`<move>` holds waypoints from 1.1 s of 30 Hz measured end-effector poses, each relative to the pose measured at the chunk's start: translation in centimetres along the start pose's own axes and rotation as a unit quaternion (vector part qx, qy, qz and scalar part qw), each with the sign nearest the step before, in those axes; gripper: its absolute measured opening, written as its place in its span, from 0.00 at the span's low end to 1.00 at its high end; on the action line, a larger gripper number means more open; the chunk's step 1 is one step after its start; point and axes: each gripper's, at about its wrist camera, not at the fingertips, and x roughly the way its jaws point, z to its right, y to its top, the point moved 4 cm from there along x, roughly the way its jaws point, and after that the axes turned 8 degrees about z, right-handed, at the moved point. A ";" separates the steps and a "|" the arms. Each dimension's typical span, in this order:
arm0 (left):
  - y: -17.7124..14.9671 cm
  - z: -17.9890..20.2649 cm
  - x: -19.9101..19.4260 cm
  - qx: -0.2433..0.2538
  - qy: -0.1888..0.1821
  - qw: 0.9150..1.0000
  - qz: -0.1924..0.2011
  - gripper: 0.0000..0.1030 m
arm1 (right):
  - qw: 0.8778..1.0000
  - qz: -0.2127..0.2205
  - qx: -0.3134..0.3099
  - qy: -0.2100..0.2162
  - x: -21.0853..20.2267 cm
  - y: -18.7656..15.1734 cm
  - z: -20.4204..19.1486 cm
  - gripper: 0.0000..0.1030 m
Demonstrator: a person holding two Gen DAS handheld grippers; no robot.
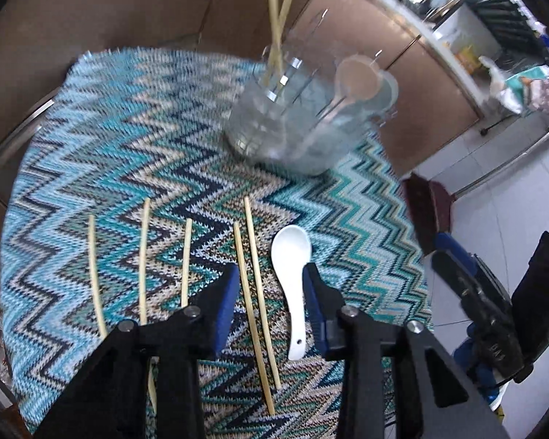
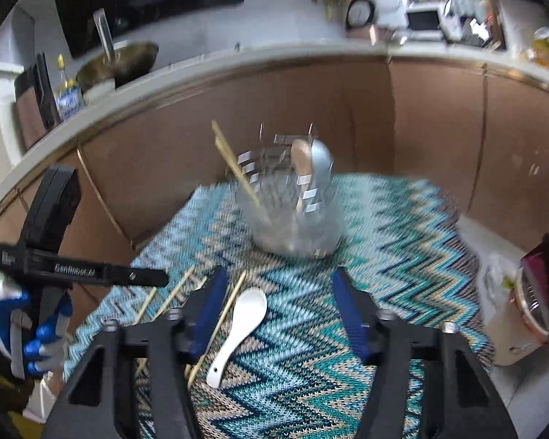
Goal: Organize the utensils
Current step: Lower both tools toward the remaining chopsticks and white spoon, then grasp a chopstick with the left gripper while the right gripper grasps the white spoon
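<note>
Between left hand-held gripper [image 1: 271,285] fingers, chopsticks [image 1: 254,292]

zigzag knit mat [image 1: 128,153], brown cabinets [image 2: 421,128], wall clock [image 2: 360,12]

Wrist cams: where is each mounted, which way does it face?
Left wrist: on the left claw, angled down at the chopsticks, white spoon, zigzag mat; right claw at right edge.
Right wrist: on the right claw, facing the glass holder, counter behind; gloved left hand showing.
Shared: spoon, holder, mat.
</note>
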 end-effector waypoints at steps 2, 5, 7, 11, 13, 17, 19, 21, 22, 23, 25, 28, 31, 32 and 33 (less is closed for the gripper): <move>0.3 -0.2 1.5 -0.002 0.005 1.000 -0.020 0.28 | 0.999 -0.030 -0.002 0.027 1.9 -0.8 0.1 0.37; 0.7 -0.2 3.3 0.007 0.021 0.999 -0.043 0.25 | 0.996 -0.064 -0.005 0.057 4.4 -1.6 0.2 0.29; 0.9 -0.4 4.6 0.004 0.026 0.998 -0.060 0.23 | 0.994 -0.084 -0.004 0.073 5.8 -2.2 0.4 0.28; 0.9 -1.2 6.5 -0.006 0.039 0.996 -0.083 0.18 | 0.989 -0.112 -0.007 0.095 8.2 -2.9 0.7 0.27; 0.9 -1.6 7.1 -0.010 0.046 0.995 -0.090 0.16 | 0.987 -0.121 -0.011 0.104 9.1 -3.0 0.8 0.27; 1.1 -1.7 8.2 -0.008 0.054 0.993 -0.102 0.16 | 0.983 -0.140 -0.012 0.122 10.6 -3.2 0.9 0.27; 1.1 -1.6 8.7 -0.006 0.059 0.992 -0.107 0.16 | 0.980 -0.148 -0.009 0.129 11.4 -3.4 0.8 0.27; 1.3 -1.5 9.3 -0.003 0.063 0.992 -0.113 0.16 | 0.978 -0.157 -0.008 0.139 12.0 -3.4 0.8 0.27; 1.3 -1.5 9.5 -0.002 0.064 0.991 -0.115 0.16 | 0.976 -0.161 -0.007 0.145 12.5 -3.5 0.7 0.27; 1.3 -1.5 9.7 -0.002 0.065 0.991 -0.117 0.16 | 0.975 -0.164 -0.006 0.150 12.6 -3.5 0.7 0.27; 1.5 -1.4 10.2 -0.001 0.067 0.990 -0.122 0.15 | 0.972 -0.173 -0.004 0.159 13.3 -3.5 0.6 0.27; 1.6 -1.2 10.8 -0.001 0.067 0.989 -0.129 0.15 | 0.968 -0.185 -0.006 0.169 14.1 -3.7 0.6 0.27; 1.8 -1.0 11.4 -0.006 0.067 0.989 -0.132 0.13 | 0.964 -0.198 -0.007 0.177 14.9 -3.9 0.6 0.27; 1.8 -1.1 11.5 -0.008 0.069 0.989 -0.132 0.09 | 0.963 -0.202 -0.007 0.181 15.2 -4.0 0.6 0.27; 1.8 -1.4 11.6 -0.010 0.071 0.988 -0.133 0.08 | 0.961 -0.205 -0.006 0.184 15.4 -4.0 0.6 0.27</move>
